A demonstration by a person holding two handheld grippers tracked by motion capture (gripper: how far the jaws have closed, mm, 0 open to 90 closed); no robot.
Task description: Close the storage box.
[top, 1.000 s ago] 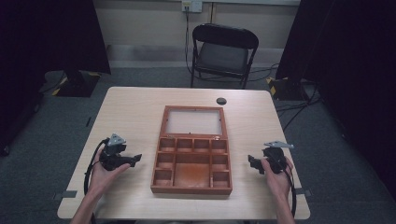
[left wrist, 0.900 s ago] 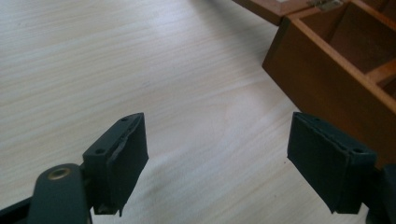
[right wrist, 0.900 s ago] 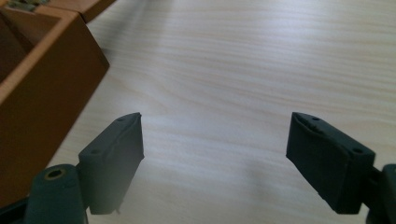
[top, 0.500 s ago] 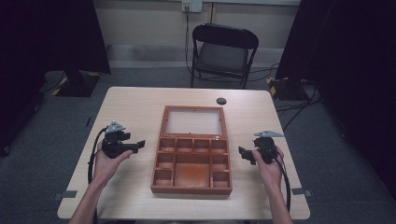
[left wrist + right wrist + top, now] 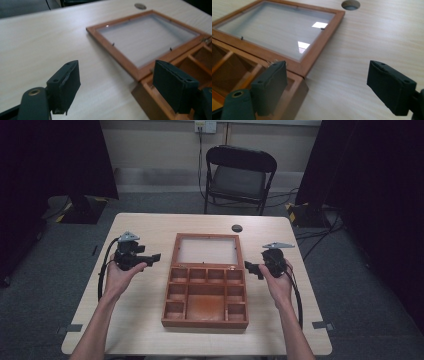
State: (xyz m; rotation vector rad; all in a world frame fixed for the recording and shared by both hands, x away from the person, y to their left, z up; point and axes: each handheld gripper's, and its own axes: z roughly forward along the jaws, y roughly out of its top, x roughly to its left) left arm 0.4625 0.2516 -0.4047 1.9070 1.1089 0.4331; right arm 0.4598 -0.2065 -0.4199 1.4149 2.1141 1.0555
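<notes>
An open wooden box [image 5: 205, 322] with several compartments lies in the middle of the table. Its glass-paned lid [image 5: 207, 250] is folded back flat behind it. My left gripper [image 5: 156, 257] hovers left of the lid's hinge line, pointing right at the box. Its jaws have just been opening and nothing is between them. In the left gripper view the gripper [image 5: 117, 85] frames bare table and the box corner [image 5: 142, 92]. My right gripper [image 5: 250, 268] is open just right of the box, pointing left. The right gripper view looks between its jaws [image 5: 329, 85] at the lid [image 5: 274, 27] and box wall [image 5: 294, 85].
A small dark round disc [image 5: 237, 228] sits in the tabletop beyond the lid, also seen as the disc [image 5: 350, 4] in the right gripper view. A black folding chair [image 5: 240, 175] stands behind the table. Pale wood tabletop [image 5: 130, 320] flanks the box.
Both hands have lifted and moved forward, away from the person. The right gripper has also come in closer to the box's right side. The box and lid have not moved.
</notes>
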